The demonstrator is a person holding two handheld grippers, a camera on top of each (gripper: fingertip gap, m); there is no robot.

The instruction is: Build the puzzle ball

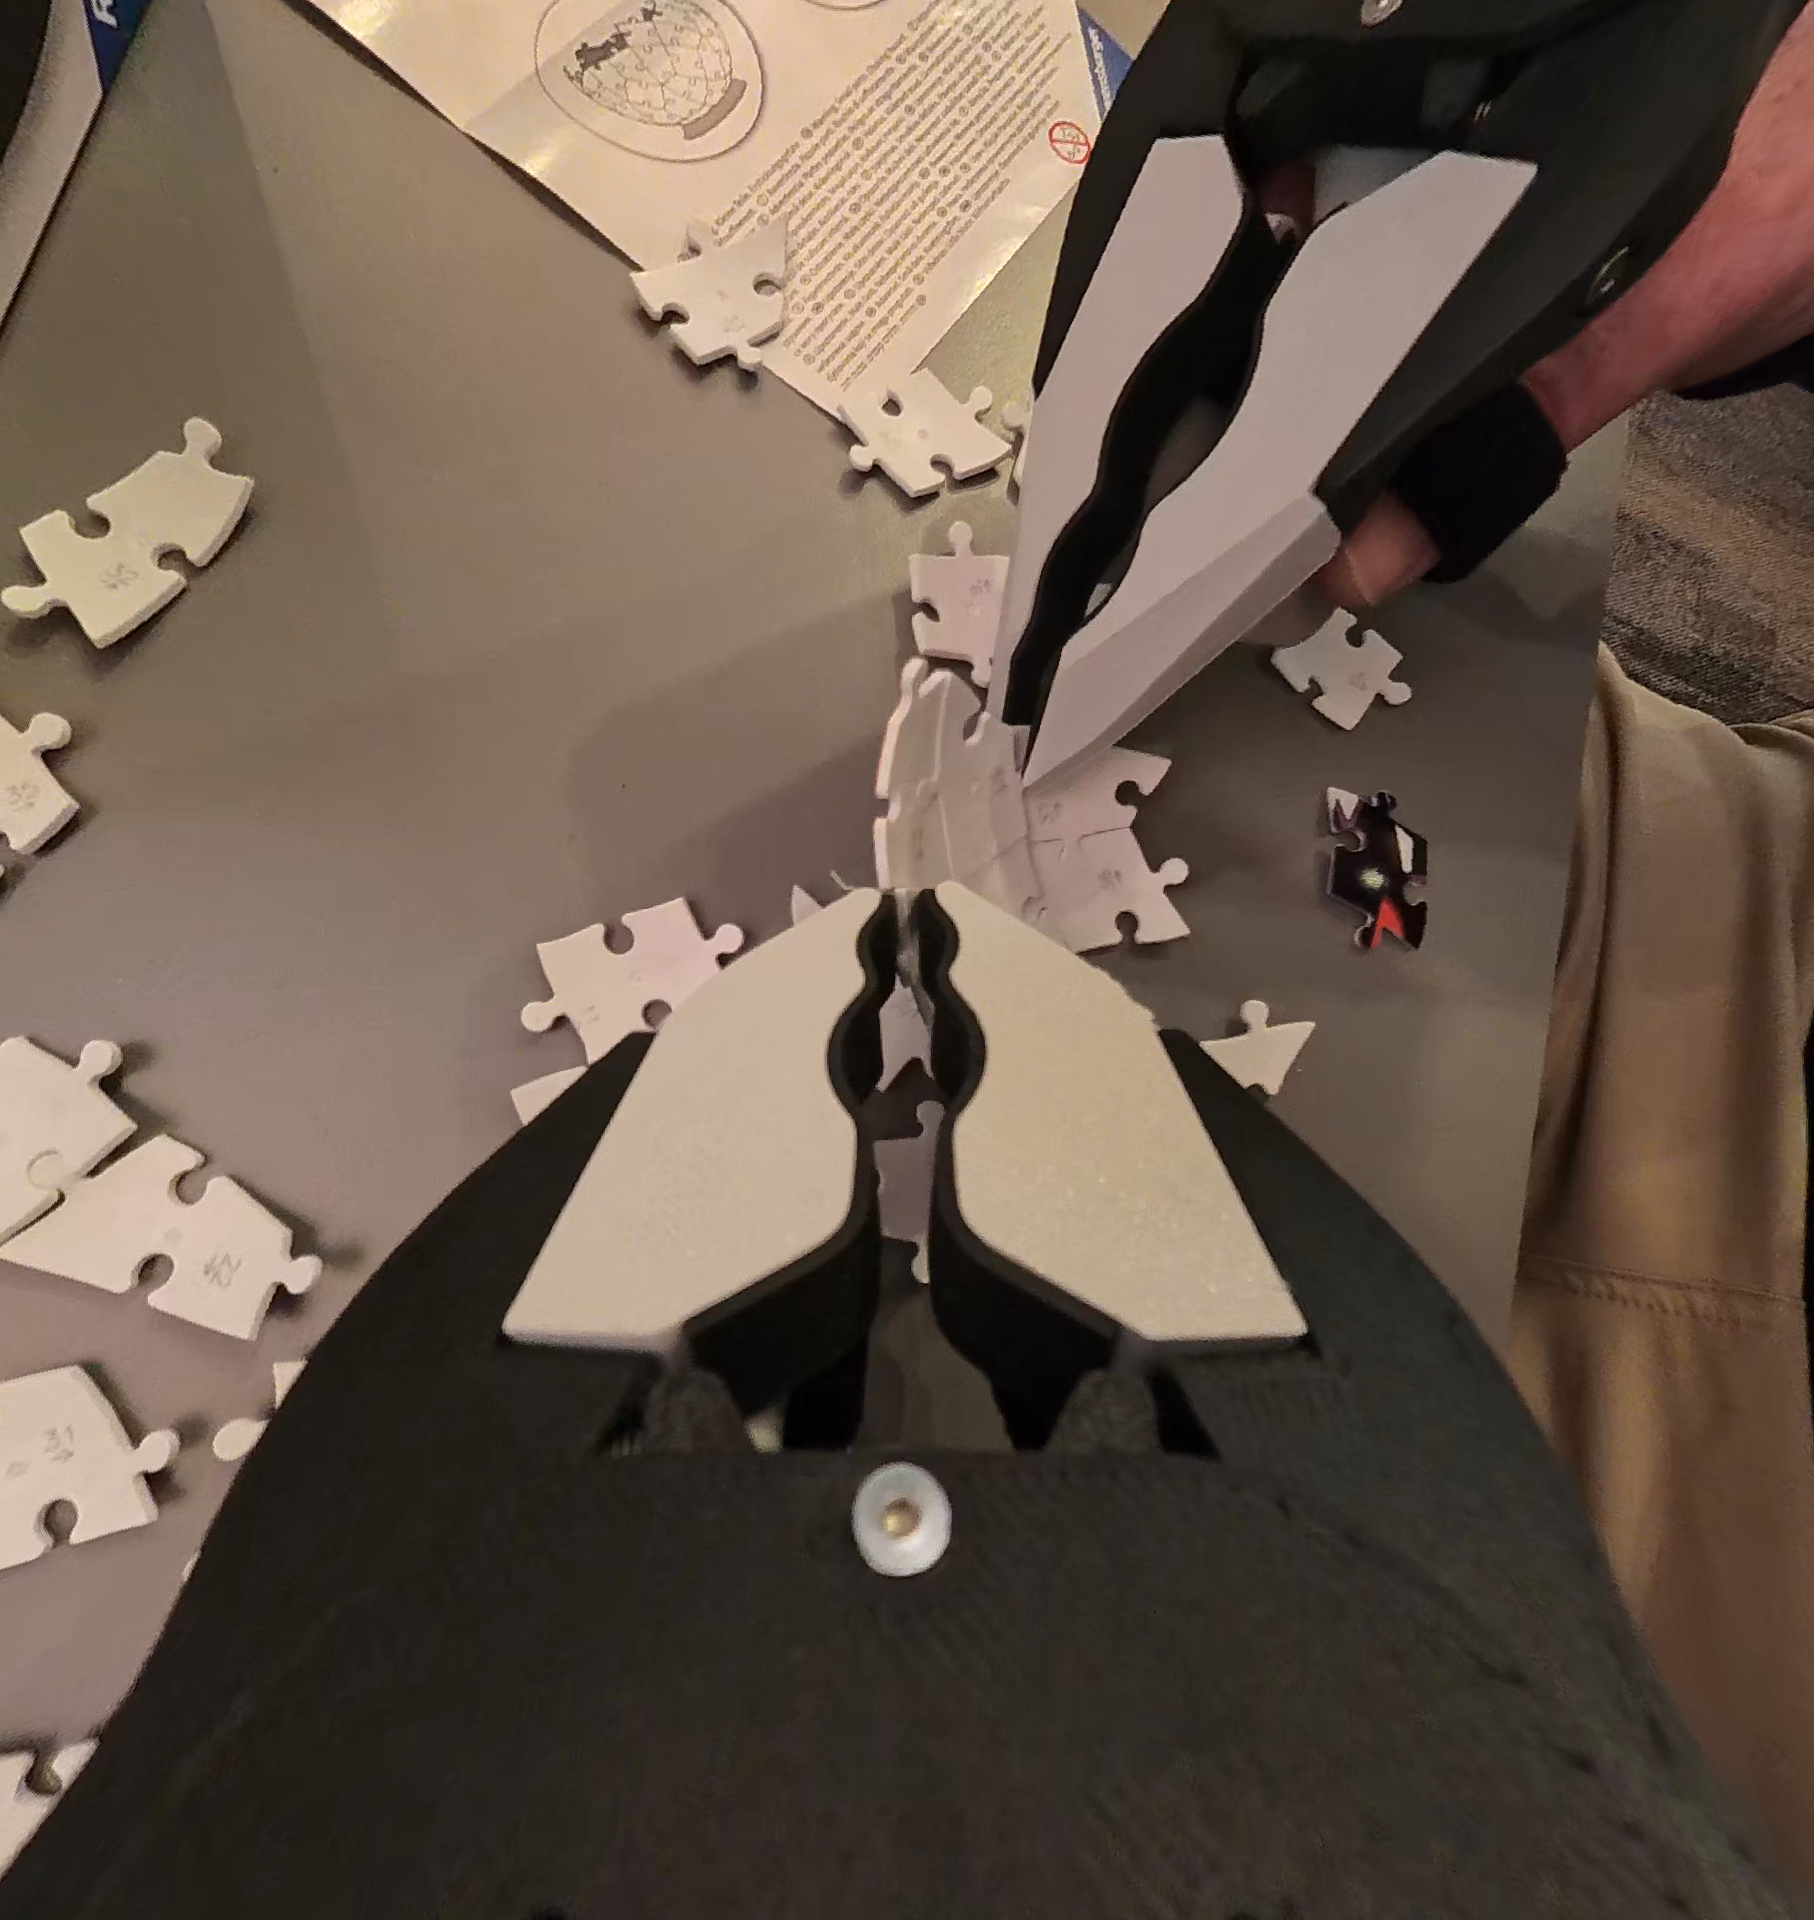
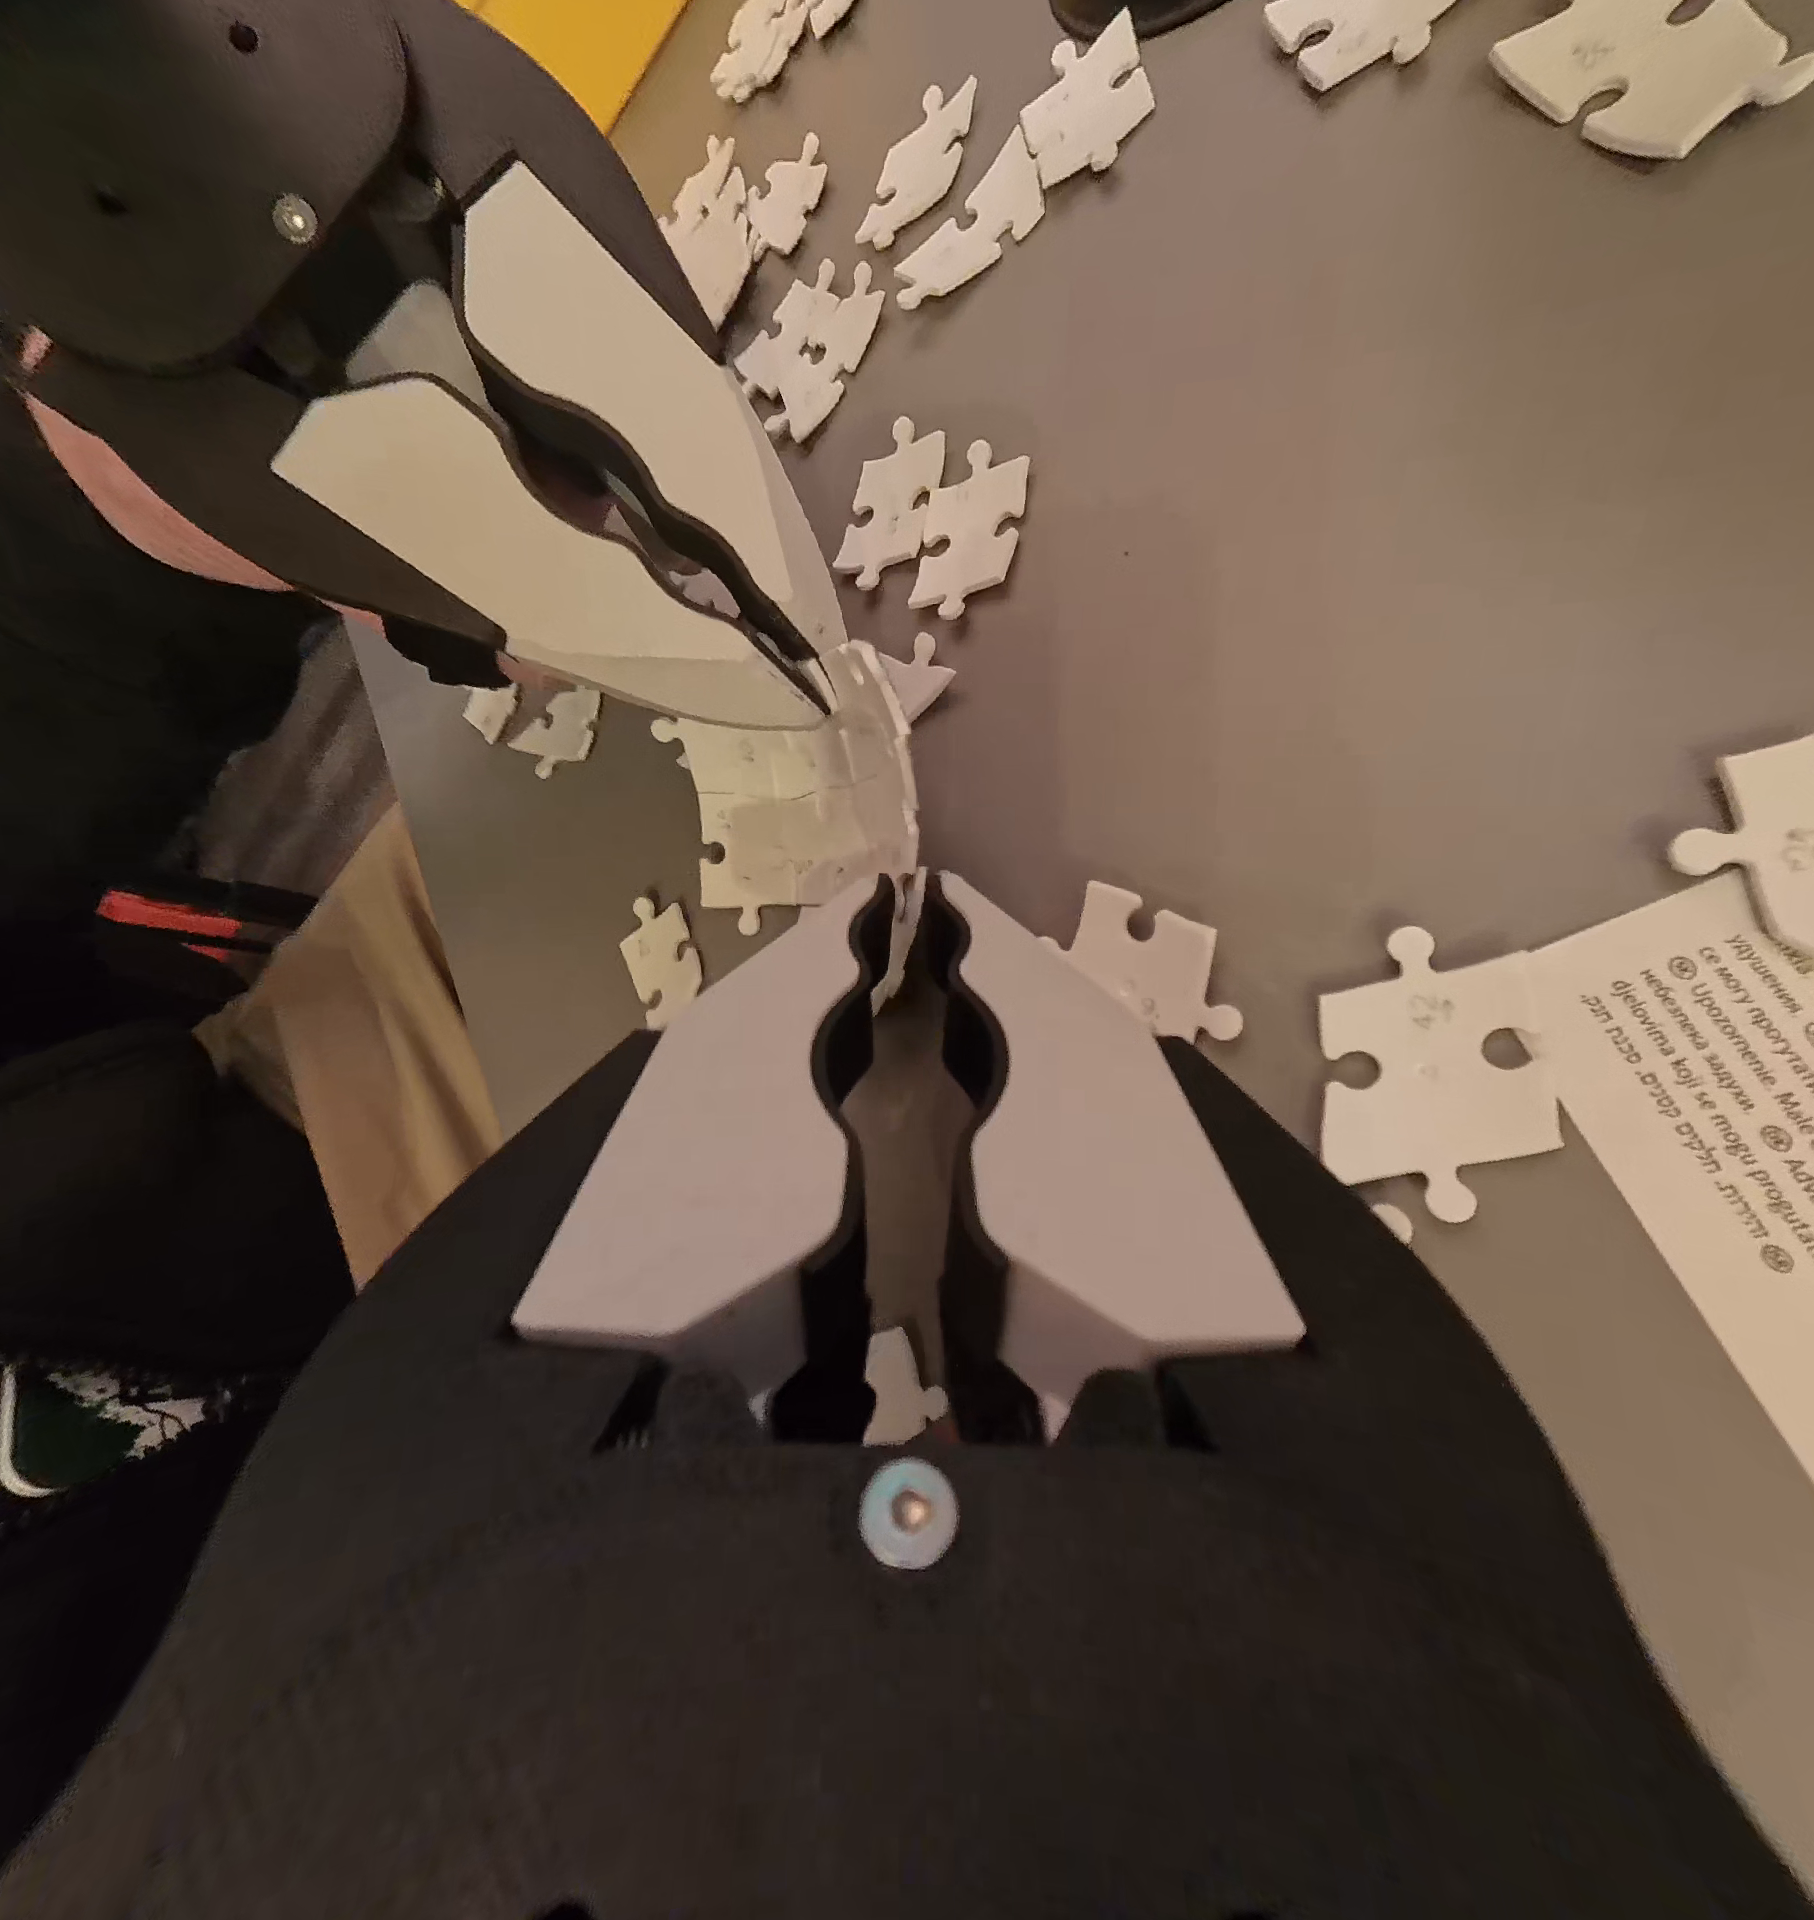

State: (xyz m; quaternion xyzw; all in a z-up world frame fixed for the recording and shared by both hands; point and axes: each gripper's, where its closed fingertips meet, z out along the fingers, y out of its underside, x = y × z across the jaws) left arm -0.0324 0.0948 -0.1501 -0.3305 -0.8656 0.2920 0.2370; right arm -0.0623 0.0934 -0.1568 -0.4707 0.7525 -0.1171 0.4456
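My left gripper (image 1: 905, 902) is clamped on one end of the curved strip of joined puzzle pieces (image 1: 970, 821), which stands on edge on the grey table (image 1: 487, 644). My right gripper (image 2: 911, 883) pinches the strip's other end (image 2: 830, 800). In the left wrist view, loose white pieces (image 1: 134, 530) lie from seven to ten o'clock, the instruction sheet (image 1: 778, 114) sits at twelve, and one printed piece (image 1: 1379, 871) lies face up at three.

Dim warm light, soft shadows, wide-angle edge distortion, blurred edges
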